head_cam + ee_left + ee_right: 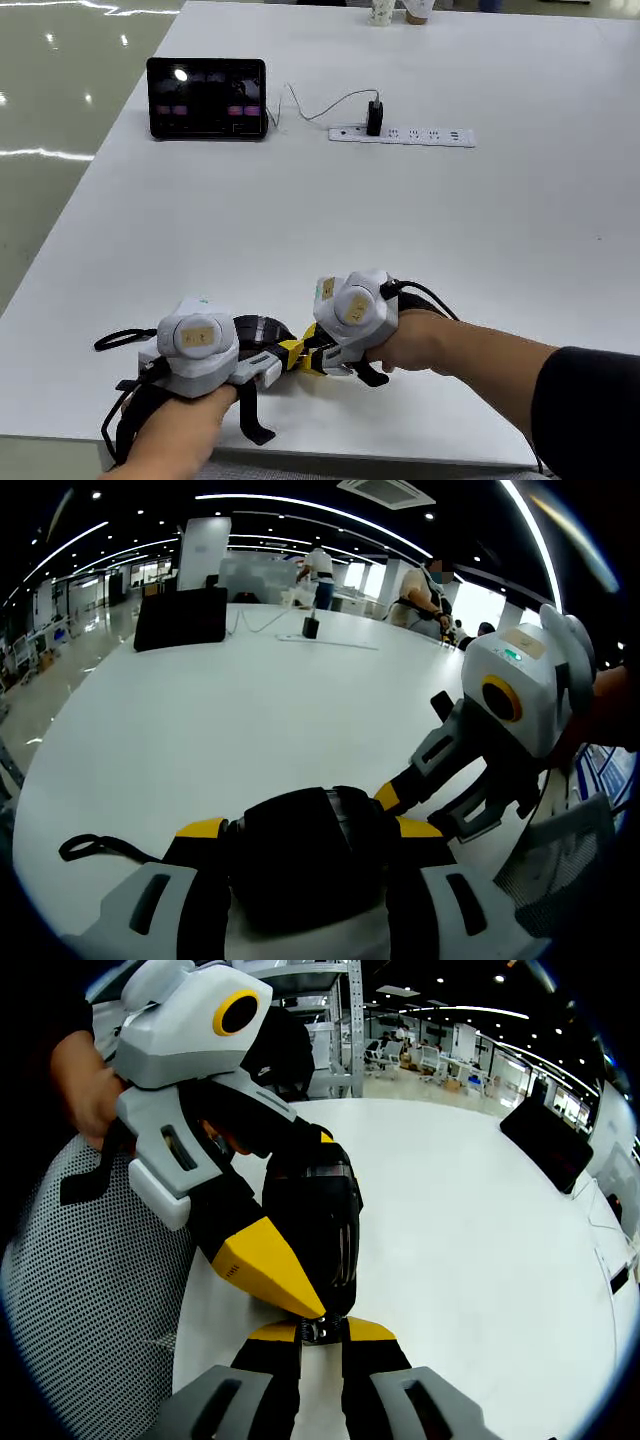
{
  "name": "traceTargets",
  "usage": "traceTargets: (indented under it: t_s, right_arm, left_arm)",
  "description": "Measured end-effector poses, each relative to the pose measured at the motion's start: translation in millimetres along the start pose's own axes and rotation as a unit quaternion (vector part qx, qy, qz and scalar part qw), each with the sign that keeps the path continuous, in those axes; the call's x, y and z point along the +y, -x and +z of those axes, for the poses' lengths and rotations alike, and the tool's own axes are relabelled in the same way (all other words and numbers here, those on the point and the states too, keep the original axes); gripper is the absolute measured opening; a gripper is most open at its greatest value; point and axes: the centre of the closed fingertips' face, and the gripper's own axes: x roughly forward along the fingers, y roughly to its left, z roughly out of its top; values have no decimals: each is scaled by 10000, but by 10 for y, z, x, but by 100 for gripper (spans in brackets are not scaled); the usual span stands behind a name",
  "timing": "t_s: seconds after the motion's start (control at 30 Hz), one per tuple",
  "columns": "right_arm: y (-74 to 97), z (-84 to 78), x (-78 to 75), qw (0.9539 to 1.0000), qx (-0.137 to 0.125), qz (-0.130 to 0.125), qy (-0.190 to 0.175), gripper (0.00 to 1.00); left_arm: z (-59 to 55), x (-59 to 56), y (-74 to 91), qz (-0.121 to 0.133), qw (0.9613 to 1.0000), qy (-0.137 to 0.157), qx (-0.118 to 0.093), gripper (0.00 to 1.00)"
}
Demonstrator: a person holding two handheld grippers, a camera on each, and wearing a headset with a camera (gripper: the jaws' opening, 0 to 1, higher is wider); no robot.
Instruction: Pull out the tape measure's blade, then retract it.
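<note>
A black tape measure [262, 328] lies near the table's front edge, between my two grippers. In the left gripper view its rounded case [318, 865] sits between my yellow-tipped jaws, and the left gripper [312, 830] is shut on it. The right gripper [322, 1332] comes at it from the other side and is shut on the small metal blade tip [322, 1328] at the case's mouth. No length of blade shows outside the case. In the head view the left gripper [283, 355] and the right gripper [316, 358] nearly touch at their tips.
A dark tablet [206, 97] stands at the far left of the white table [450, 230]. A power strip [402, 134] with a black charger [375, 117] lies behind. Cups [383, 10] stand at the far edge. A mesh chair [90, 1290] is below the near edge.
</note>
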Motion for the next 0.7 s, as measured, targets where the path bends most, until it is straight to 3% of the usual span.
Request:
traceTargets:
  t_s: [0.43,0.7]
  right_arm:
    - [-9,-11,-8,9998,22,-196,-25,13]
    - [28,-60,-26,9992,76,-389,-96,15]
  left_arm:
    - [18,-6,-10,20,9999,-63,-91,60]
    - [-10,-18,-19,-8,9998,-221,-15,62]
